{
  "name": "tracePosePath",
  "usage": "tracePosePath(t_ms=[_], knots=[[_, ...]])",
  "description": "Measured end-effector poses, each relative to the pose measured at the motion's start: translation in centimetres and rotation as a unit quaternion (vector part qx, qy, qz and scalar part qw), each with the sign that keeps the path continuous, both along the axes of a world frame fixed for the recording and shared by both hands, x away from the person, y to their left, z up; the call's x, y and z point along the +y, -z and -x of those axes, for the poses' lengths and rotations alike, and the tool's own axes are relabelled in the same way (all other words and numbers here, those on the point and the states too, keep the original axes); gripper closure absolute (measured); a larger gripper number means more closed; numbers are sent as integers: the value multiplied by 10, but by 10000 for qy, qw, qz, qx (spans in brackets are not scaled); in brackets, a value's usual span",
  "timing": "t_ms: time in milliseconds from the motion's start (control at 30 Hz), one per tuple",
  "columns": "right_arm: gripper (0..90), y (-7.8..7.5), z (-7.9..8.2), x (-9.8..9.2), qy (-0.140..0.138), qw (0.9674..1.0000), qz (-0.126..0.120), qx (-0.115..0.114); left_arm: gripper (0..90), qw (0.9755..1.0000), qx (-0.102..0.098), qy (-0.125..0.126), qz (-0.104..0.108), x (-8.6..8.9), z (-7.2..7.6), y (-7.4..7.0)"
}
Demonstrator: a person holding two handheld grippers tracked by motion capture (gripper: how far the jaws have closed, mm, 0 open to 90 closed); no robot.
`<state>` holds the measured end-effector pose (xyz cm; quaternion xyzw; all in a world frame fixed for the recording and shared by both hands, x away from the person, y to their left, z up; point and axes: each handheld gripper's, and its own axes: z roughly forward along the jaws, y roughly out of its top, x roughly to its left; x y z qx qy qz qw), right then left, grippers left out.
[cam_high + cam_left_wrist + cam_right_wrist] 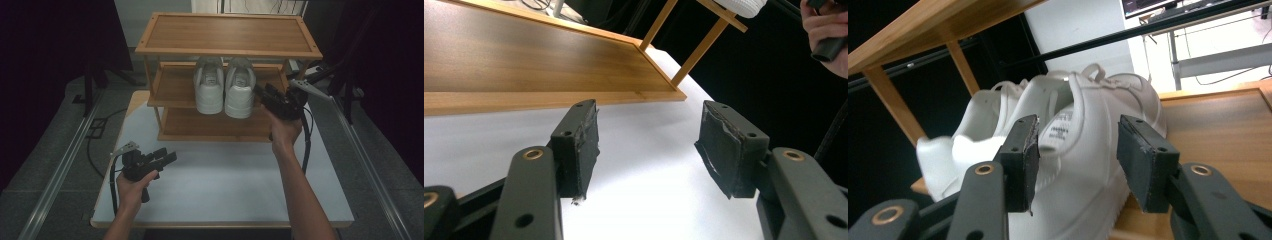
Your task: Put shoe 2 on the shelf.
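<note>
Forearms enter from the near edge of the white table (225, 195). On the near left, the left gripper (167, 156) lies low over bare tabletop, jaws spread with nothing between them; in the left gripper view its pads (583, 145) frame open white surface, with the rack's bottom board (524, 65) just beyond. Wide free table stretches from there to the right edge.

At the far right, the right gripper (261, 92) reaches to the wooden rack (227, 32), level with the middle shelf (172, 87). Two white shoes (222, 90) stand side by side on that shelf, heels toward the near edge. In the right gripper view the jaws stand apart, straddling the heel of the right shoe (1083, 145), and I cannot tell whether the pads (1020, 160) touch it. That shoe sits close to the rack's right post, so room there is tight, while the shelf left of the pair is free.
</note>
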<state>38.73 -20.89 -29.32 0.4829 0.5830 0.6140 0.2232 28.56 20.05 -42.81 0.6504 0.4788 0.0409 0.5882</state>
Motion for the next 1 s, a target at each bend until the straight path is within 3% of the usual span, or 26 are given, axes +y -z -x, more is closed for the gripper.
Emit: tracePosePath(t_ms=[500, 633, 767, 1000], knots=[[509, 43, 42, -32, -212, 9997, 129, 8, 409, 10000, -6, 36, -21, -3, 2, -1], [508, 60, 57, -43, -302, 9993, 211, -32, 409, 10000, -21, 48, -33, -2, 2, -2], [506, 85, 74, -56, -357, 9989, 306, 78, 409, 10000, -28, 68, -44, -3, 3, -3], [506, 108, 88, -66, -333, 9985, 435, 94, 409, 9999, -39, 101, -58, -5, 3, -4]])
